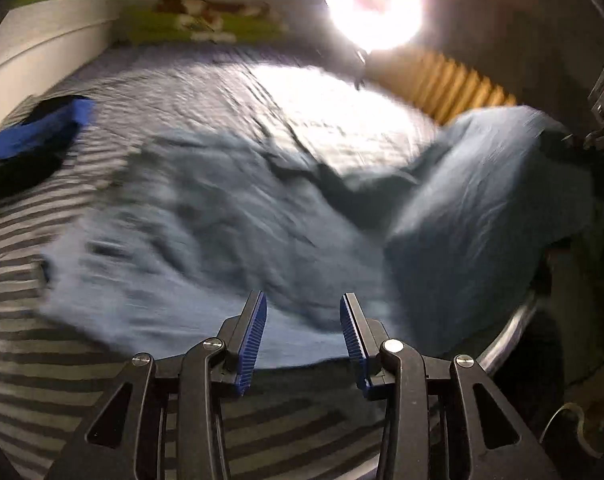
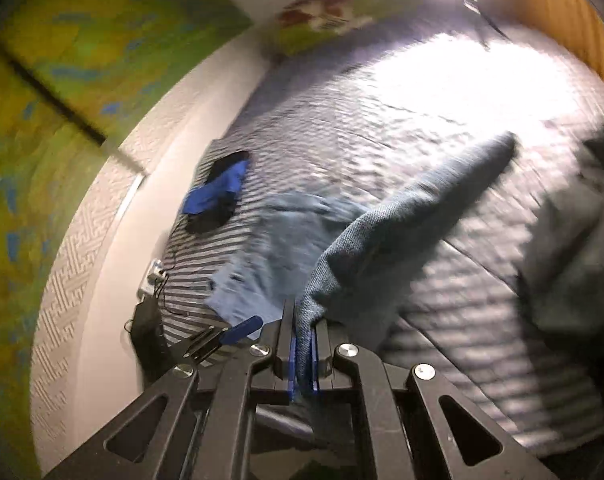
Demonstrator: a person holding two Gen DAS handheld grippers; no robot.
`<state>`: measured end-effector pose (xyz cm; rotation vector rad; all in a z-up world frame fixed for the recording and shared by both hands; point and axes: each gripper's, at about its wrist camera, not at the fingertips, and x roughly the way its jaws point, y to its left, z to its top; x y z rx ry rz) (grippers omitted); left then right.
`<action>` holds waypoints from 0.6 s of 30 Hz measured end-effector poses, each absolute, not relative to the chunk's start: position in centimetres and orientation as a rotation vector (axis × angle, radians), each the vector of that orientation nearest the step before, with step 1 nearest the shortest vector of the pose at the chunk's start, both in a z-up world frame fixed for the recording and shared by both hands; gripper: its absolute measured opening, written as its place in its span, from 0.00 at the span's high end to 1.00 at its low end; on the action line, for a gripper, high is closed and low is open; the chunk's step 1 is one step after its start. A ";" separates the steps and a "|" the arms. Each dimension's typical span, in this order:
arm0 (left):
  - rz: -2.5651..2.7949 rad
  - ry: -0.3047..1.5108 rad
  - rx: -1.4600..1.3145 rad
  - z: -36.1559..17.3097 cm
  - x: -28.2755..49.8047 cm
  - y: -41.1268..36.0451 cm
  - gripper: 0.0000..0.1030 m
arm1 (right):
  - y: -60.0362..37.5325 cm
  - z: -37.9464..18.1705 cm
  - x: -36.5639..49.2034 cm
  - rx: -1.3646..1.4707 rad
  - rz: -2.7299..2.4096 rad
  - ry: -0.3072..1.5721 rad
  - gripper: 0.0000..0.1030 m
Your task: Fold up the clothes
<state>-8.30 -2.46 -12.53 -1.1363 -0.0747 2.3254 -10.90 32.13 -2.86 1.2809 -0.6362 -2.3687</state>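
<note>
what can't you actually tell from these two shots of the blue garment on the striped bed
- Left wrist view: the light blue garment is motion-blurred, so its type and folds are unreadable.
- Right wrist view: the right gripper is shut on the garment, hiding the pinched edge.
- Both views: the bright round lamp washes out the grey striped bedsheet.
- Left wrist view: the small blue and black item is too blurred to identify.

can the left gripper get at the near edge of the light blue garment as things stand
Probably yes: the left gripper hangs open just over the light blue garment, nothing between its jaws or in the way. The right gripper lifts the far side.
</note>
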 end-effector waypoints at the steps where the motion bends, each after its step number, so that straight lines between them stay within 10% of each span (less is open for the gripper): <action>1: 2.349 -0.108 -1.121 -11.9 -8.3 -3.8 0.60 | 30.6 -2.3 -11.9 1.272 -2.358 -0.608 0.95; 18: 2.555 -0.654 -1.157 -14.5 -10.7 -24.9 0.60 | 5.0 -13.5 -27.3 1.599 -2.106 -0.219 0.87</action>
